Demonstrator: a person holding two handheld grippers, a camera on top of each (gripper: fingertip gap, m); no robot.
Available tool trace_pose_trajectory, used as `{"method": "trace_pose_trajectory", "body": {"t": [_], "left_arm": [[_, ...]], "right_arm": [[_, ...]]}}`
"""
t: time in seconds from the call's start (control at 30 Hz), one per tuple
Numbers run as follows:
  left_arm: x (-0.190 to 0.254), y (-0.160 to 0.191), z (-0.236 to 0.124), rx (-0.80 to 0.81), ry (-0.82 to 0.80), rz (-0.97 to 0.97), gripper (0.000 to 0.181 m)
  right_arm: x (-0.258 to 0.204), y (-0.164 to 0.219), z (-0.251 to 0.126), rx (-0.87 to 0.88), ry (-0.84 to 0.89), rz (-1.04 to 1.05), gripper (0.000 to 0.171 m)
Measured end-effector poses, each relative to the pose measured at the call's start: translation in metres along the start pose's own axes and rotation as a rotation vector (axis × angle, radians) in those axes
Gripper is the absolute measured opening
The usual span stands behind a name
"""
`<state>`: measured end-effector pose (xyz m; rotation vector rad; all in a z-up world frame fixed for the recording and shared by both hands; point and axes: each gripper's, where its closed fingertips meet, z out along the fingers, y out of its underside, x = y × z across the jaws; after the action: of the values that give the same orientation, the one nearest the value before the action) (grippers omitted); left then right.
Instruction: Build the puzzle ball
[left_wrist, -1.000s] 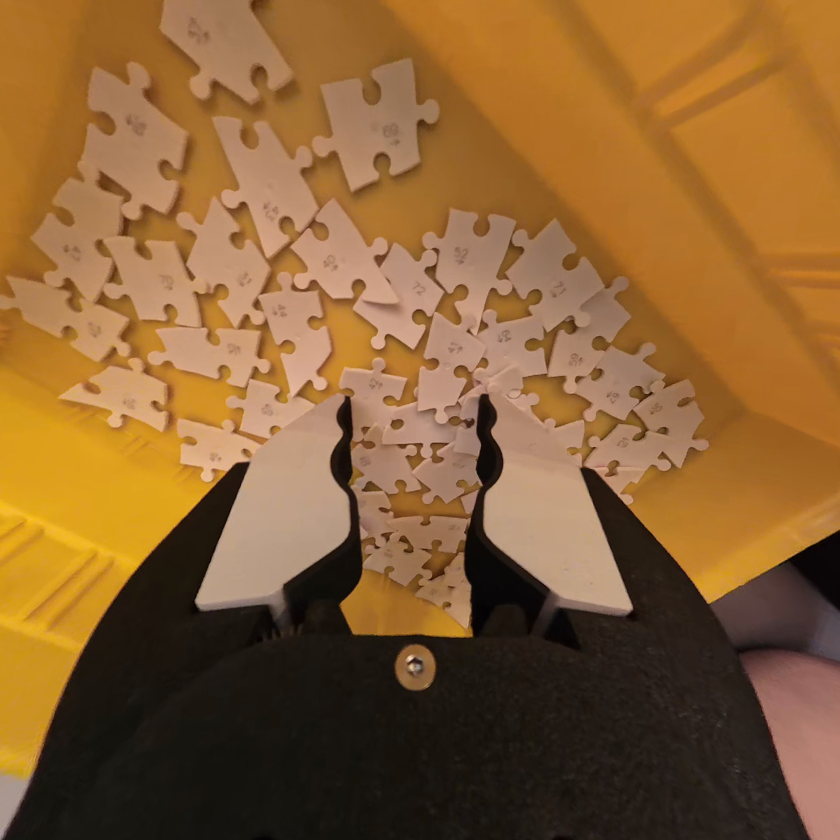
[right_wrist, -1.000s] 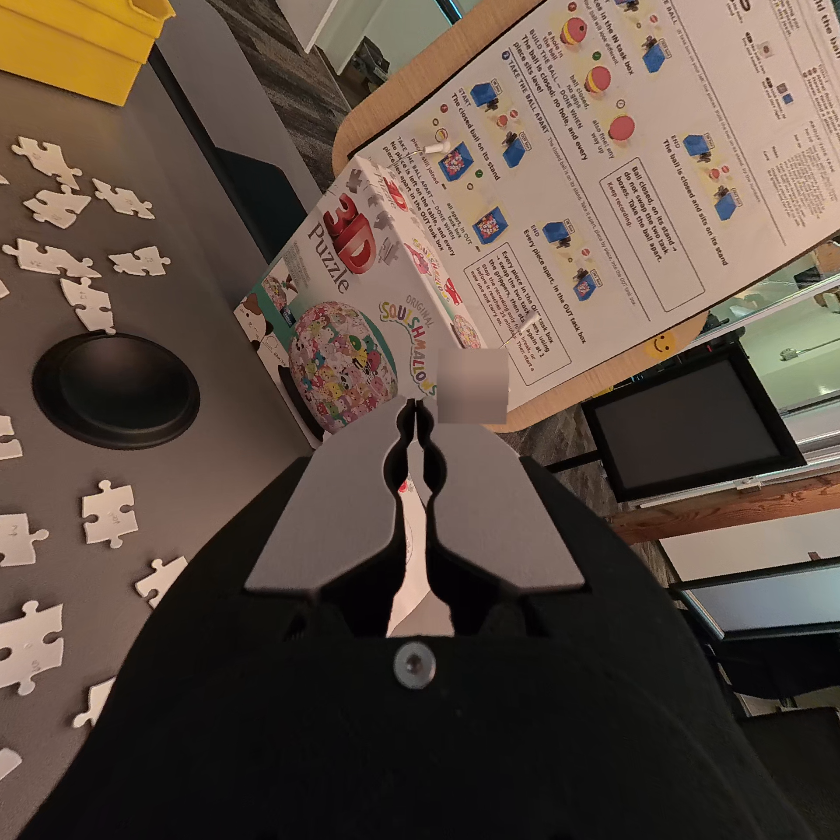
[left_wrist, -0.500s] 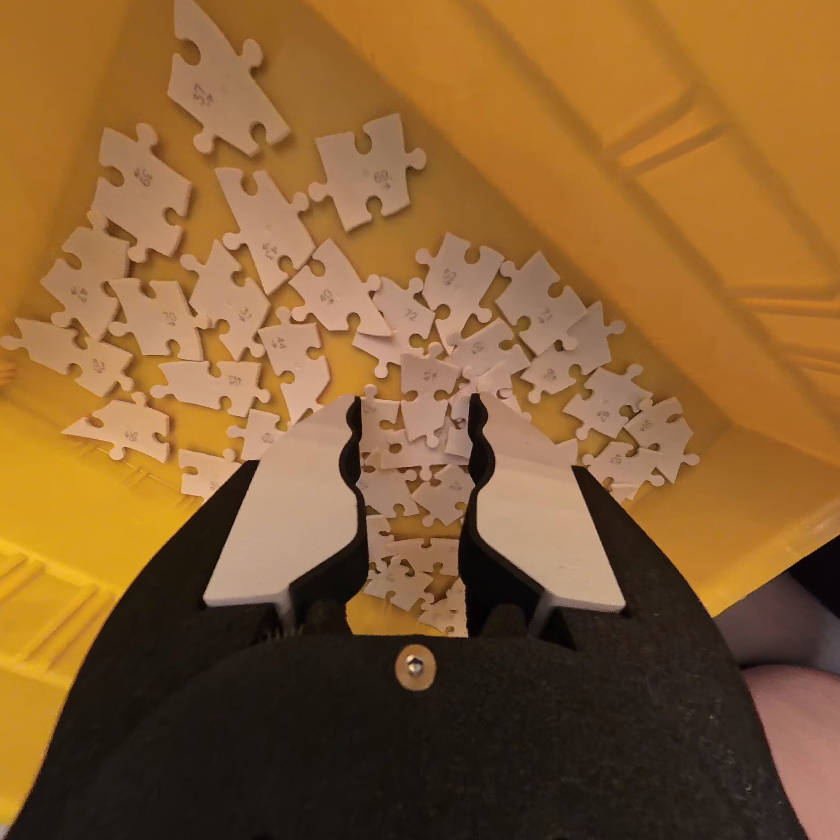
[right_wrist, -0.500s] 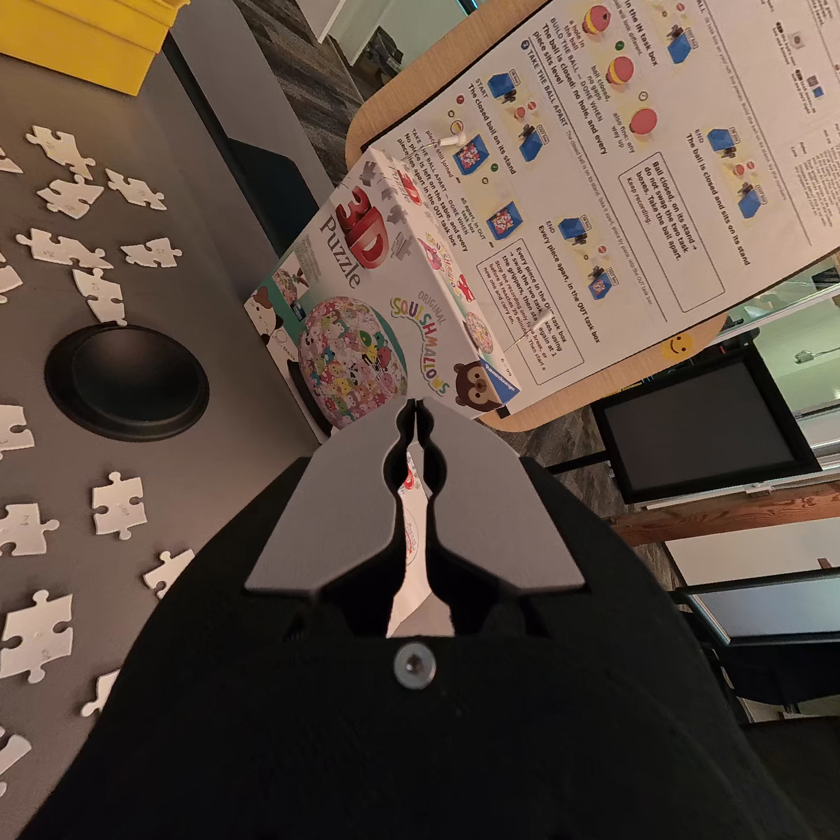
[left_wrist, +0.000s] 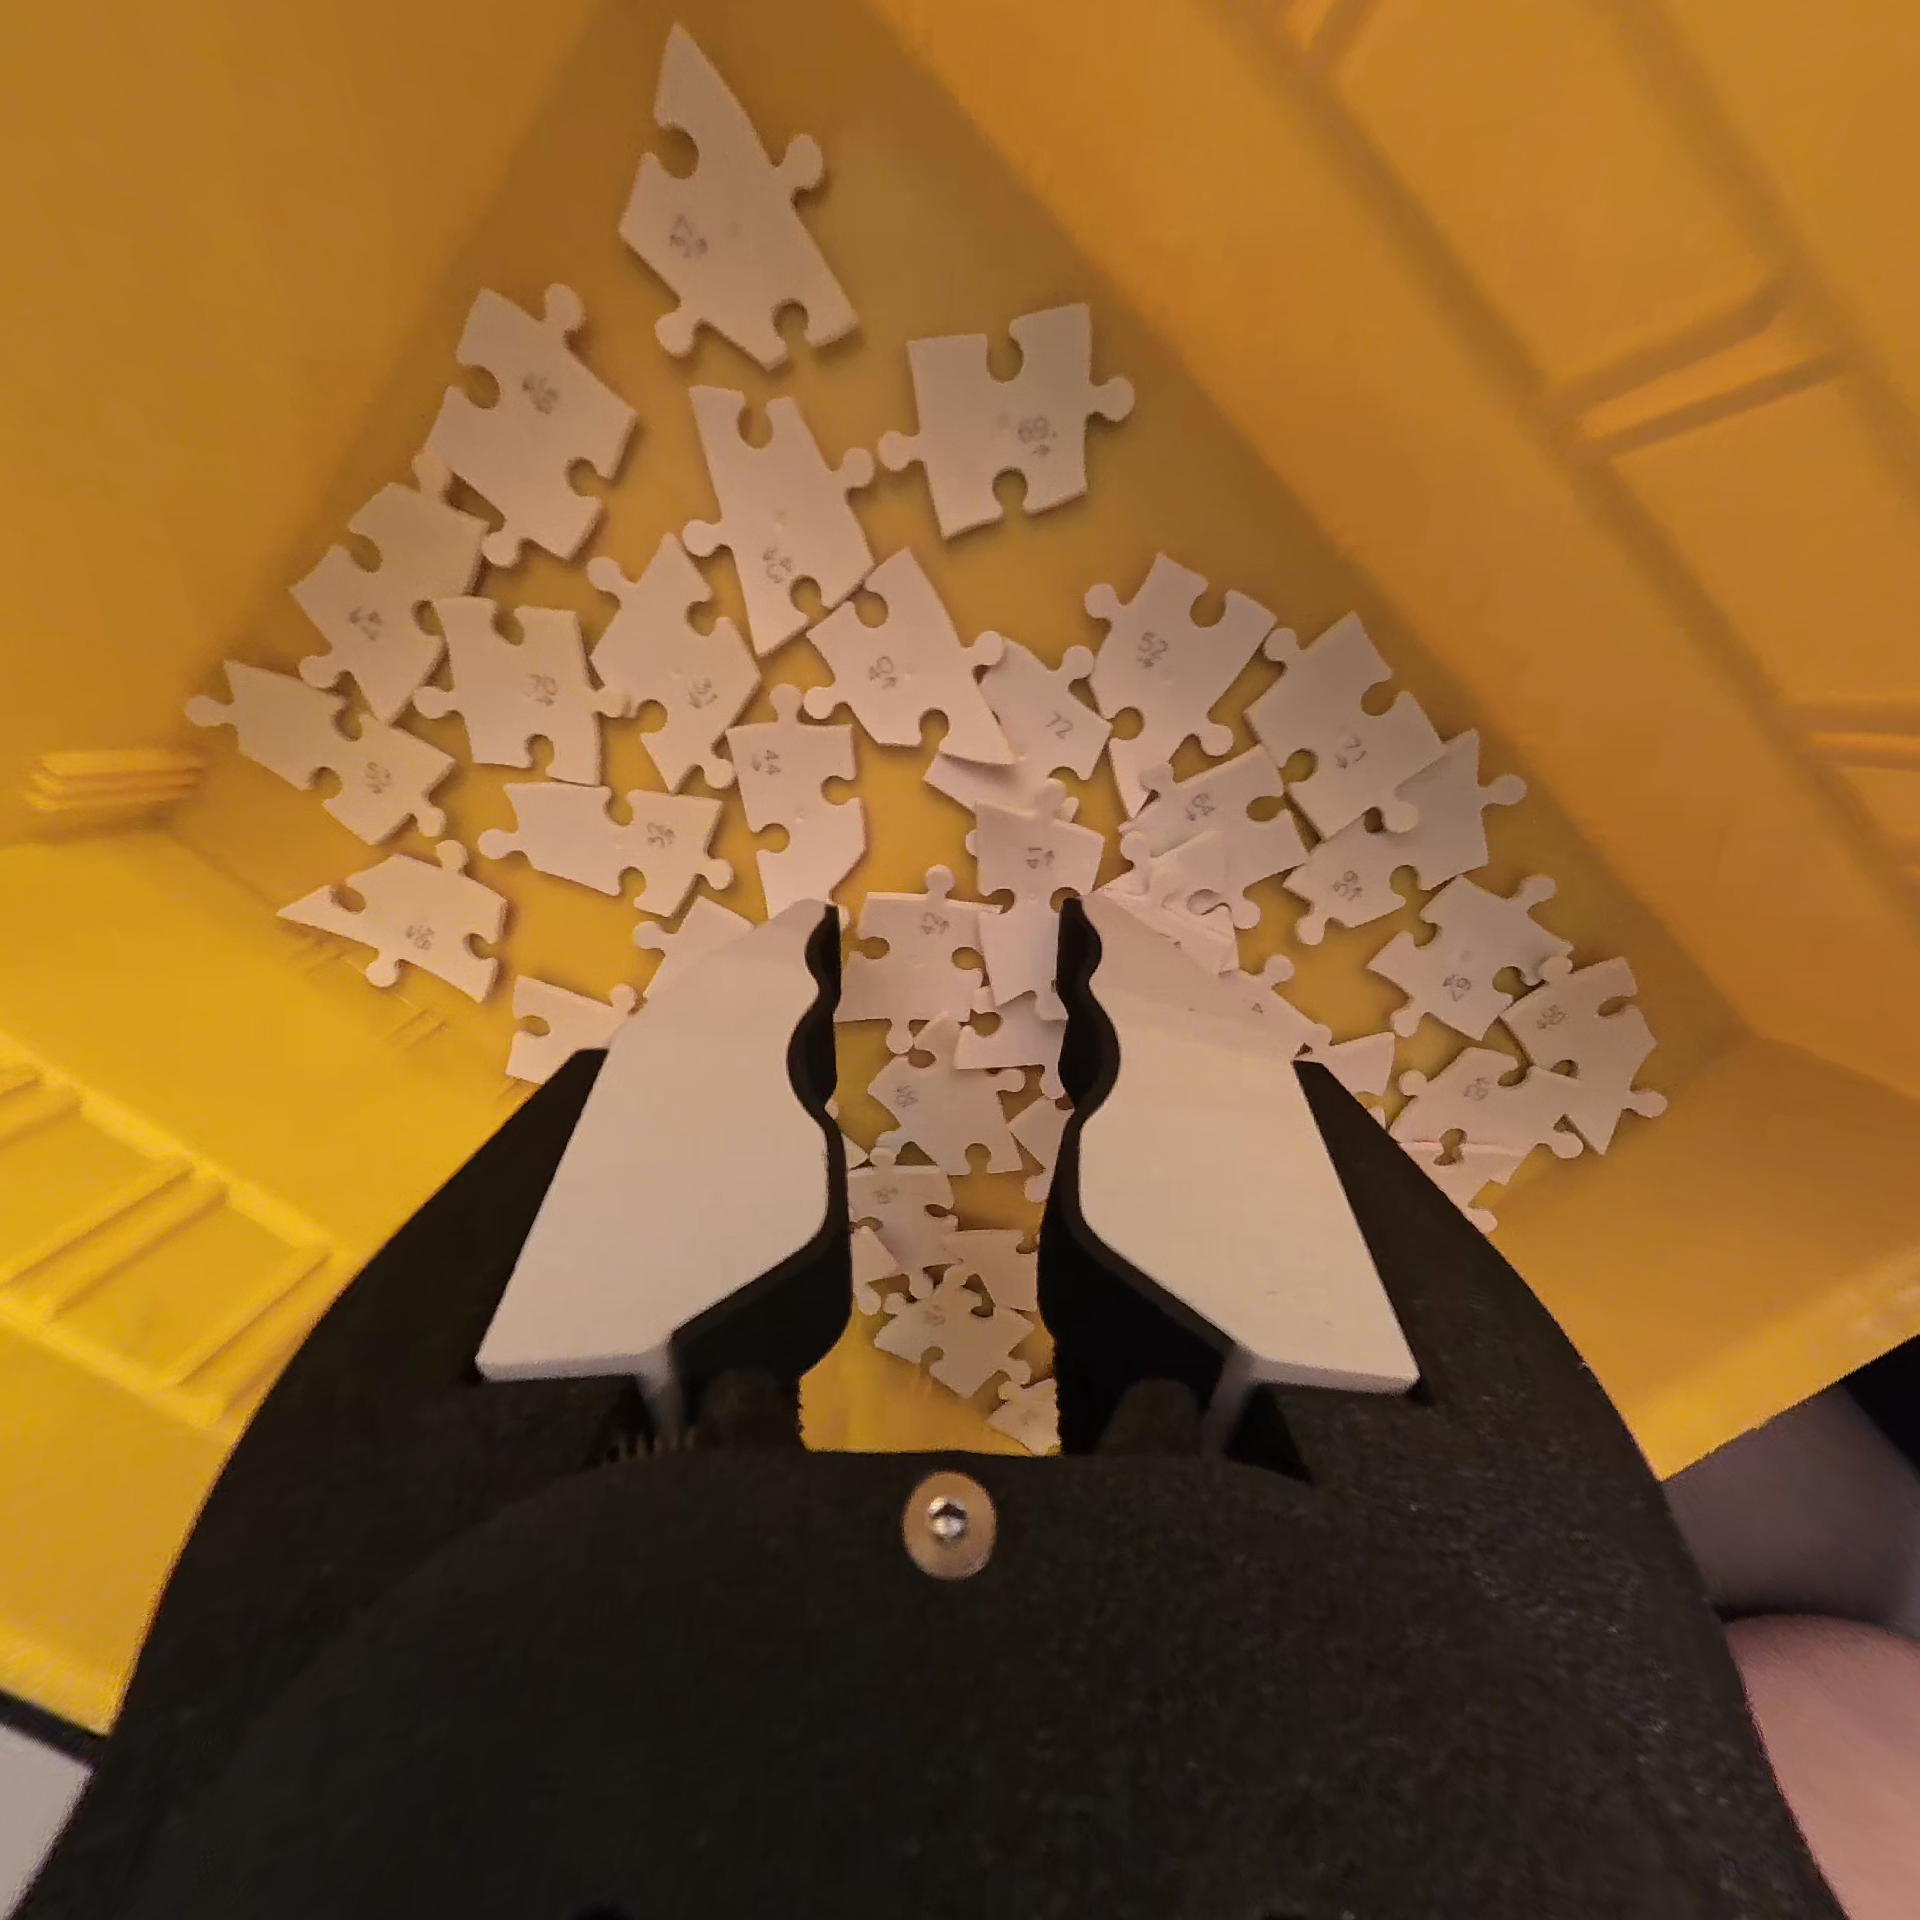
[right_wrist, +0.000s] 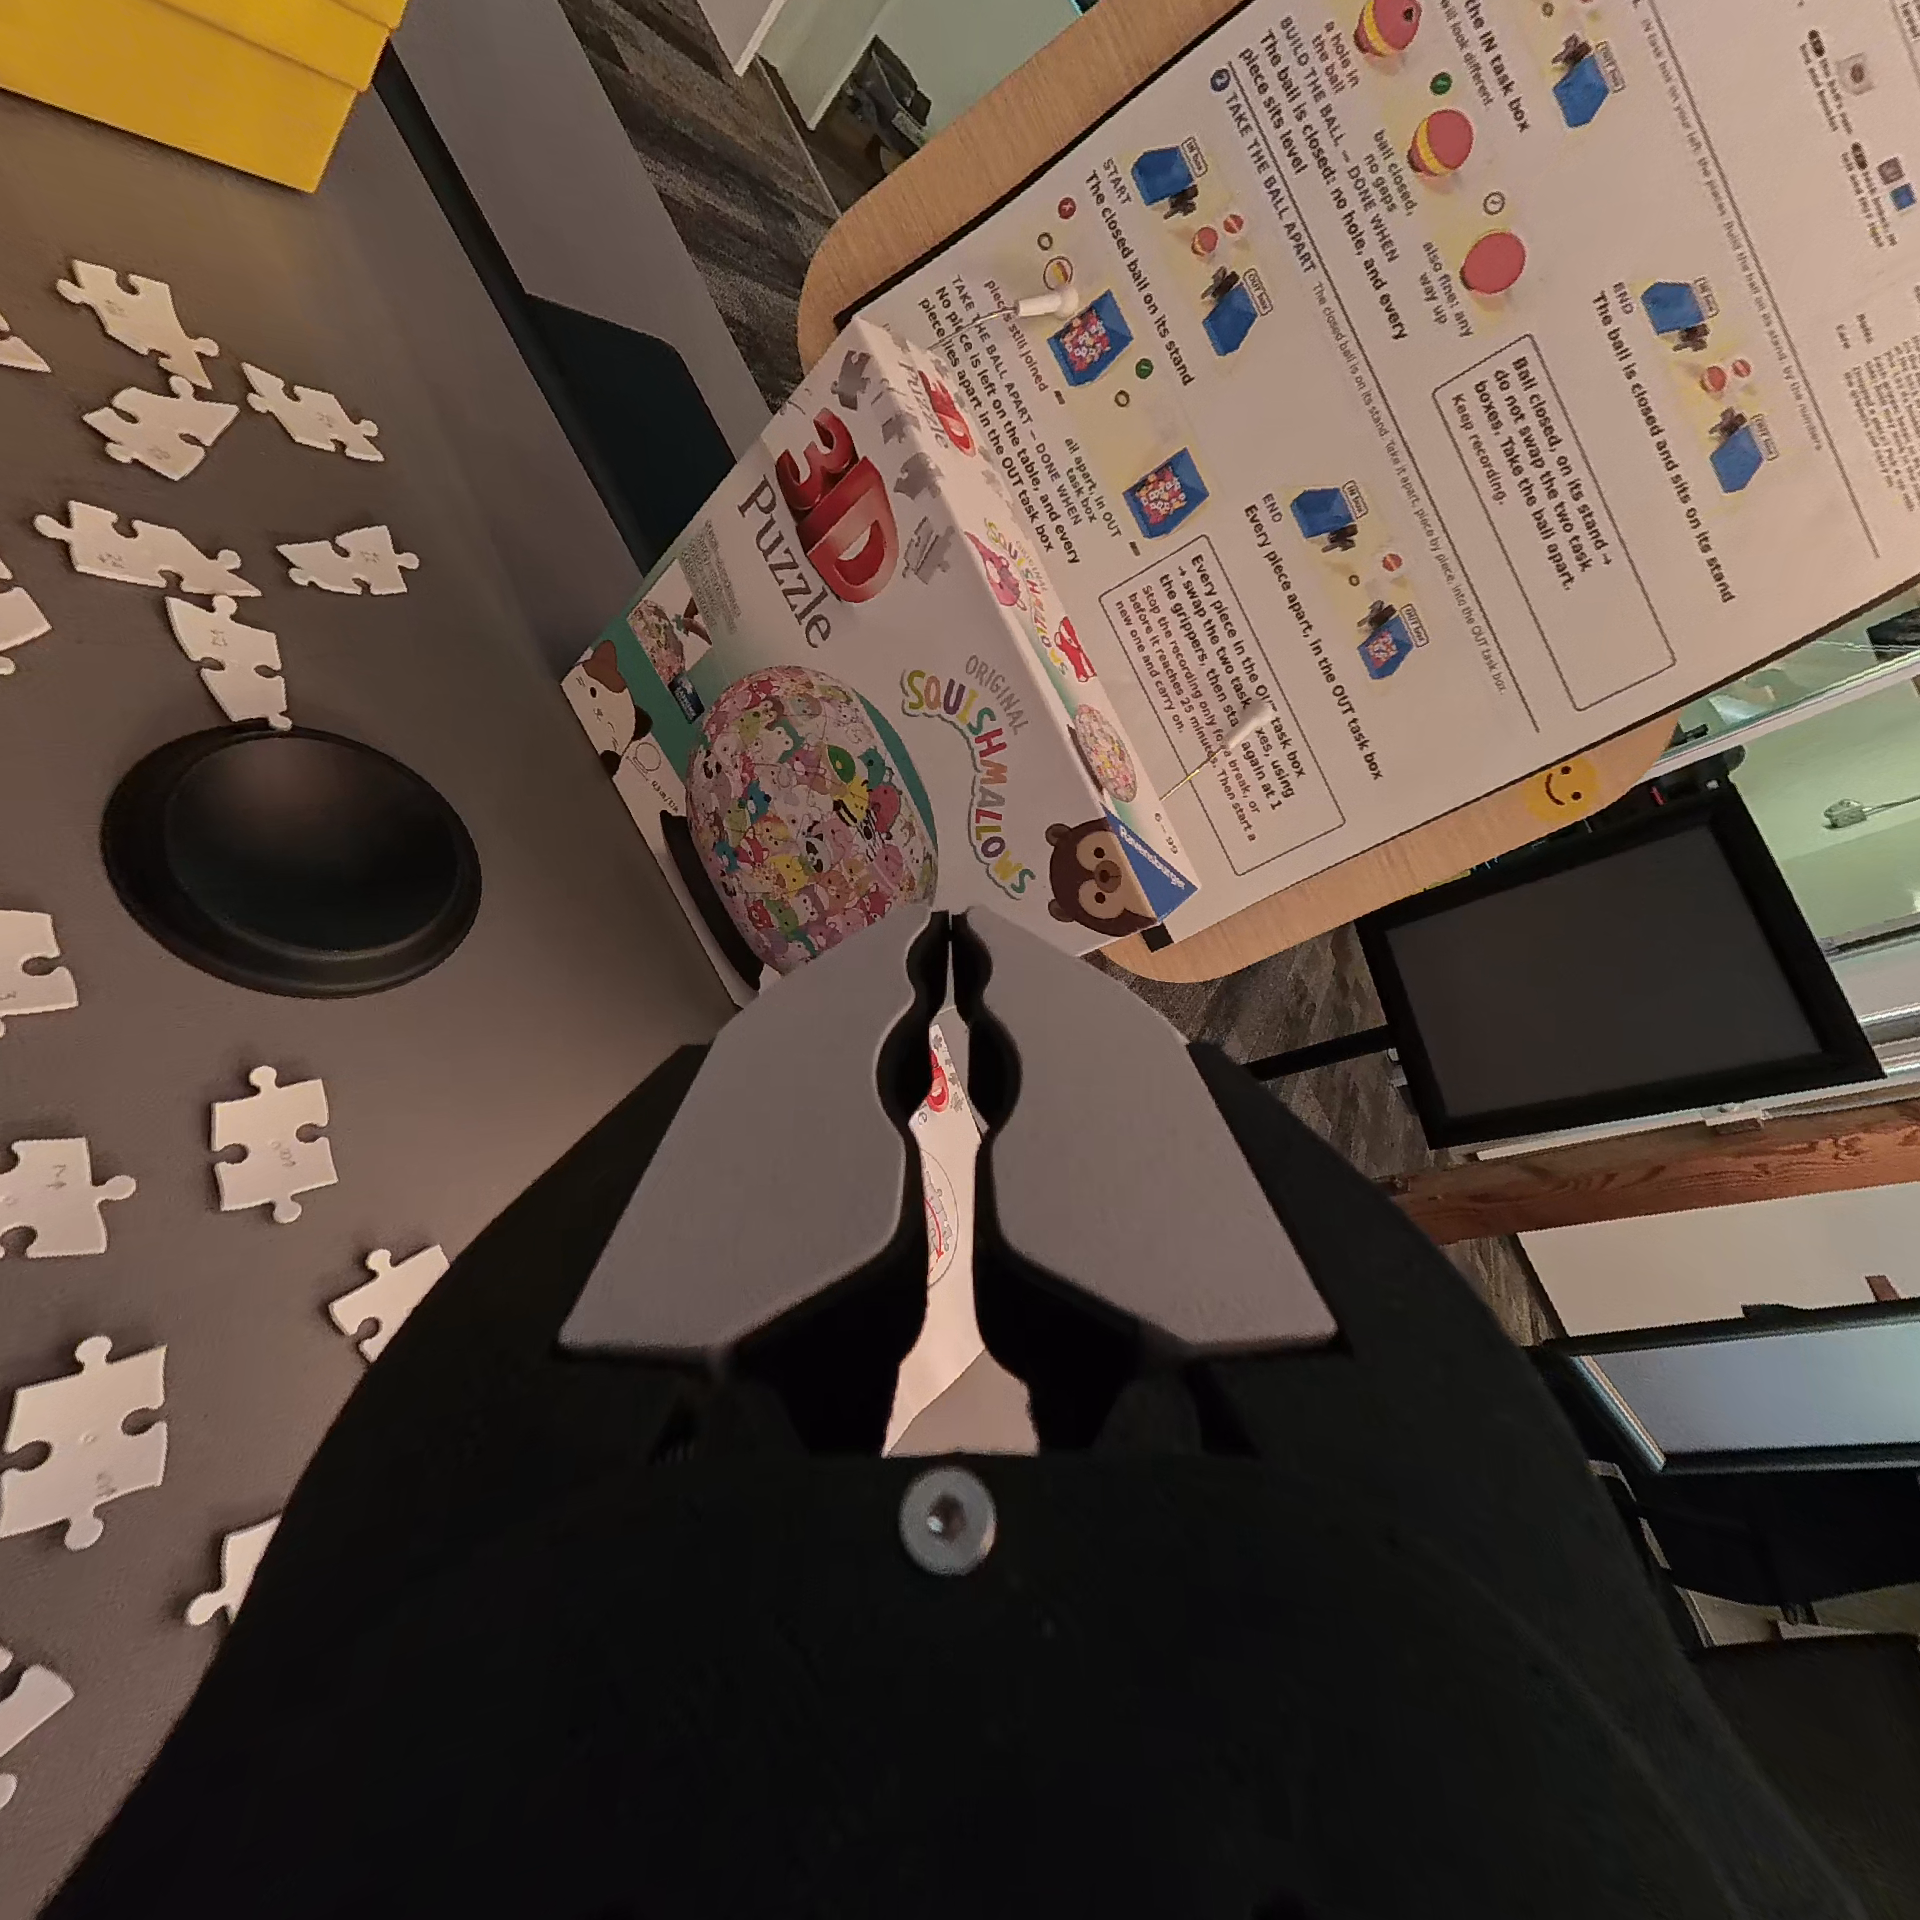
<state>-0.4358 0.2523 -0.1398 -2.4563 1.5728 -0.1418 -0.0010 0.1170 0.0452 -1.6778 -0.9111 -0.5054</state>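
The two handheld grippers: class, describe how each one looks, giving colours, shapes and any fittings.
The left gripper has a rough black body, a silver screw at its centre and two flat white fingers with wavy black inner edges. The right gripper is built alike, but its fingers look grey. No cables show.

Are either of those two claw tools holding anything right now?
No. The left gripper hangs open above white puzzle pieces in the yellow bin; the right gripper is shut on nothing.
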Motion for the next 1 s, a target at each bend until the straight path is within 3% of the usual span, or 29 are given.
{"method": "trace_pose_trajectory", "body": {"t": [0.17,0.6,0.8,1.0], "left_arm": [[-0.003,0.005,0.005,-0.045,-0.028,0.01,0.039],[-0.016,-0.011,0.0,0.019,-0.109,-0.02,0.039],[0.023,0.005,-0.013,-0.005,0.073,0.062,0.046],[0.032,0.004,-0.001,-0.036,0.088,0.138,0.052]], "right_arm": [[0.0,0.0,0.0,0.001,0.001,0.0,0.001],[-0.002,0.001,0.001,-0.004,-0.007,-0.005,0.001],[-0.002,0.001,0.001,-0.005,-0.011,-0.005,0.001],[-0.004,0.001,0.002,-0.006,-0.017,-0.008,0.001]]}}
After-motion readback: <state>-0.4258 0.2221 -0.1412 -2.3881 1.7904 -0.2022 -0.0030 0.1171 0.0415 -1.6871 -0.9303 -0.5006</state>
